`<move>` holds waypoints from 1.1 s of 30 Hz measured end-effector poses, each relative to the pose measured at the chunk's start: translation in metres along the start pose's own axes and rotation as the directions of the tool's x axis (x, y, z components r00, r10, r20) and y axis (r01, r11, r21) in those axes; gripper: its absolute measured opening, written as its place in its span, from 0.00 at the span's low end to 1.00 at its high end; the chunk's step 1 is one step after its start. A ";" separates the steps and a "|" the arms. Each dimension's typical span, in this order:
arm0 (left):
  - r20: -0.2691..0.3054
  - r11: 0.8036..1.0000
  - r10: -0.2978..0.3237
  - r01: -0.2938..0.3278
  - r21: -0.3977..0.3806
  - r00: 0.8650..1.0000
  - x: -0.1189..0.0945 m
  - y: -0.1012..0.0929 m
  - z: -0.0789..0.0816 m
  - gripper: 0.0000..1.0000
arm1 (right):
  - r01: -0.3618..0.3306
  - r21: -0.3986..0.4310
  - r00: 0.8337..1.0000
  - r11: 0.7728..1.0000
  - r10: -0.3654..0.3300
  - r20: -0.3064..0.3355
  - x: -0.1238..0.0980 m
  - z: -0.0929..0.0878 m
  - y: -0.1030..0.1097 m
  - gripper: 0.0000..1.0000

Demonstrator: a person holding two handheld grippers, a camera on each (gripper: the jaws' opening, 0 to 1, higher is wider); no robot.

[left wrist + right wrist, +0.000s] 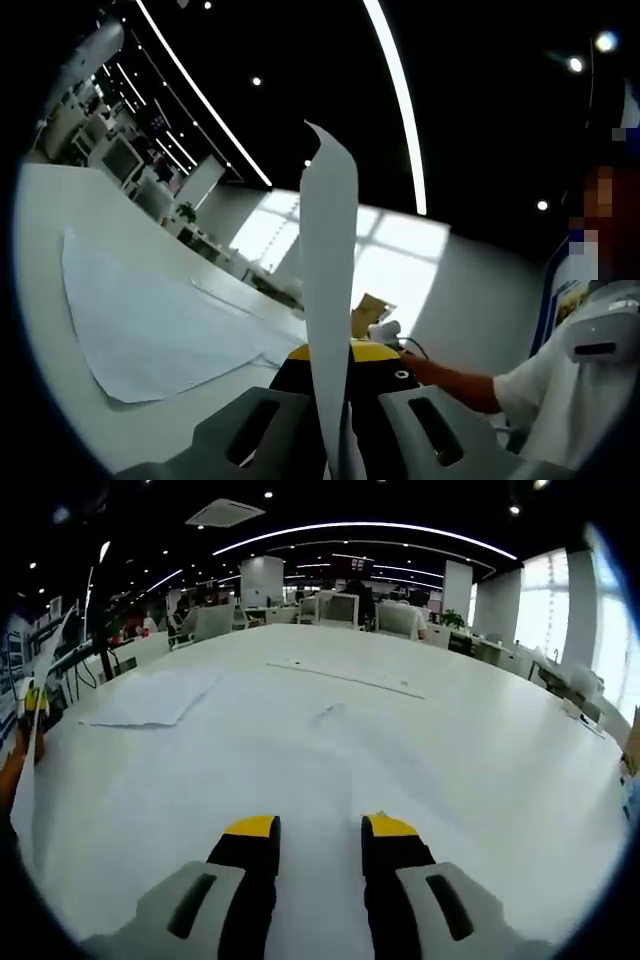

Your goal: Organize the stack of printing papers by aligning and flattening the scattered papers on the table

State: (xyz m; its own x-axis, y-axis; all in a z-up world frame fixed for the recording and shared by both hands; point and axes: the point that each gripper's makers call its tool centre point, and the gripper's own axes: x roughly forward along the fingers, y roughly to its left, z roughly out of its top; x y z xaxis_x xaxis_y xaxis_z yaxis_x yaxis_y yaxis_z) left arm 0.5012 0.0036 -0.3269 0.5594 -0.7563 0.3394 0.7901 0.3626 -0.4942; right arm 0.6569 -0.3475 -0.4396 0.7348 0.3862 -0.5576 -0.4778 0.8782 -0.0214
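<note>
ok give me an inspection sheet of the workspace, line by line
Surface: white table, wide and bare in front of the right tongs.
Job's things: one sheet held upright in the left tongs; loose papers lying flat on the table; another sheet farther off.
Clutter: nothing seen.
Grippers: left tongs shut on the sheet; right tongs open, holding nothing, above the table.
Cables: dark cables at the table's edge.
Surroundings: open office, desks, monitors, ceiling light strips, bright windows.

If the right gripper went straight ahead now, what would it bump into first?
Probably nothing but the bare white table. The right gripper points over its open top, empty-jawed. The loose white paper sheets lie off to one side, and a thin flat strip lies much farther ahead, though depth is hard to judge.
</note>
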 end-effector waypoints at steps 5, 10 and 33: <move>0.001 1.000 0.000 0.000 0.001 1.000 0.000 -0.001 -0.001 0.06 | -0.037 -0.002 0.999 0.999 0.037 -0.016 0.002 0.002 0.008 0.50; 0.001 1.000 0.000 0.000 0.002 1.000 0.001 -0.002 -0.001 0.06 | -0.069 -0.021 0.998 0.997 0.069 -0.001 0.012 0.015 0.011 0.58; 0.002 1.000 0.002 -0.002 0.004 1.000 0.003 -0.008 -0.003 0.06 | -0.073 0.011 0.997 0.997 0.072 0.018 0.032 0.020 0.013 0.16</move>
State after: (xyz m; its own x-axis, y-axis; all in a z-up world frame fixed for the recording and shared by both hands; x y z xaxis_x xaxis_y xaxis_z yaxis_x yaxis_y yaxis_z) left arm 0.4958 -0.0032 -0.3240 0.5616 -0.7545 0.3397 0.7899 0.3666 -0.4916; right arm 0.6840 -0.3182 -0.4417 0.7067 0.4536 -0.5430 -0.5243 0.8511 0.0286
